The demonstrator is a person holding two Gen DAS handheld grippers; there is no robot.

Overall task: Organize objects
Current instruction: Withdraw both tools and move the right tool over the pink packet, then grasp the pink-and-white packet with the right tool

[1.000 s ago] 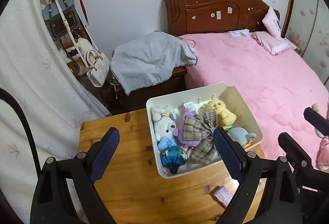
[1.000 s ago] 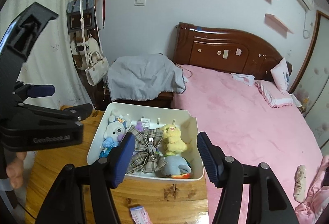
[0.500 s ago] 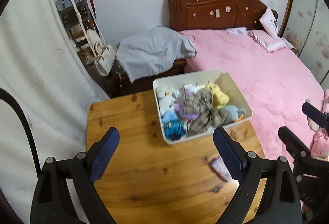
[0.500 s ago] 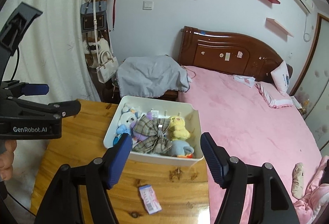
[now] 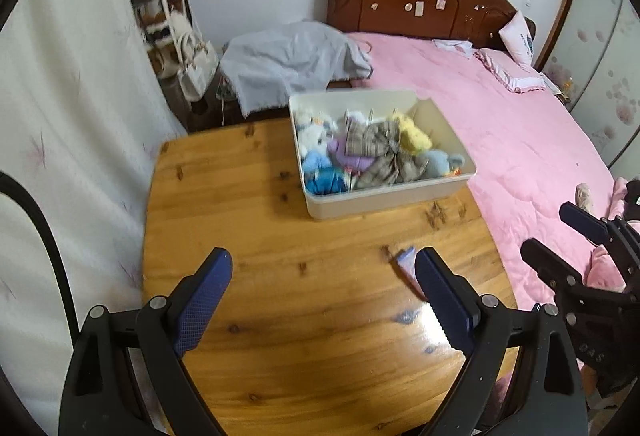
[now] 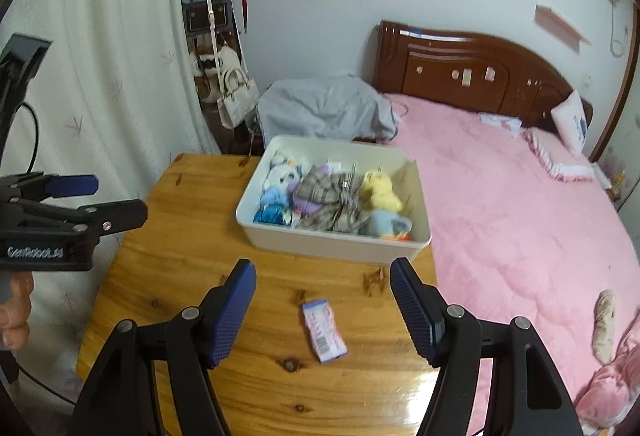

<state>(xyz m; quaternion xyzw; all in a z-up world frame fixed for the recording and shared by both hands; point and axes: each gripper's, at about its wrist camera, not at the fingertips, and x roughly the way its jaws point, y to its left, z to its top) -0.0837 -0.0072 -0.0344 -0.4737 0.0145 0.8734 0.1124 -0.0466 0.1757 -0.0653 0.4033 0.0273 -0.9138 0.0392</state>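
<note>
Lying on the table (image 6: 168, 220), the packet (image 6: 324, 330) sits below the open right hand-held gripper (image 6: 323, 312).

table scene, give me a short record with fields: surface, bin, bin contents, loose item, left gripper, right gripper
surface: wooden table beside a pink bed
bin: white bin at the table's far edge
bin contents: plush toys and a plaid bow
loose item: small packet flat on the table, outside the bin
left gripper: left gripper, open, empty
right gripper: right gripper, open, empty, above the packet
</note>
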